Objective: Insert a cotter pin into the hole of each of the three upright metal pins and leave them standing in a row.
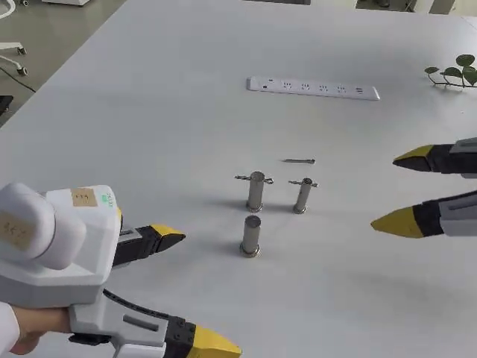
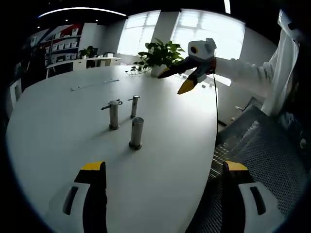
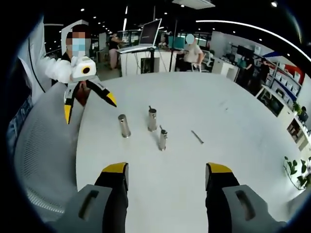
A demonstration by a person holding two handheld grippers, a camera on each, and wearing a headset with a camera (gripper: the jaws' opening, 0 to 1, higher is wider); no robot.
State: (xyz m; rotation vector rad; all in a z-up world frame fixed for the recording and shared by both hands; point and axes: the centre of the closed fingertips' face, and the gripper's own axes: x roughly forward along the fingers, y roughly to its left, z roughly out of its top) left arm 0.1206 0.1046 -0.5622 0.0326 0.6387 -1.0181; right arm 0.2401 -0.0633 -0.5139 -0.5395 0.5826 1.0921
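Last cotter [image 1: 299, 160] waits loose on the worktop [image 1: 149, 134].
Your left claw [image 1: 200, 292] and right claw [image 1: 387, 190] hang spread and empty either side of the pins, clear of them so nothing gets knocked. The back-left pin [image 1: 256, 190] and back-right pin [image 1: 302, 195] are already cottered through their holes; the front pin [image 1: 251, 235] stands bare. The loose cotter lies just behind them, nearer your right claw, so that seems the one to fetch it.

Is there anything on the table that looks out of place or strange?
Nothing is fallen or damaged. The front metal pin stands apart, out of line with the left metal pin and right metal pin, and carries no cotter pin. A loose cotter pin lies flat behind them.
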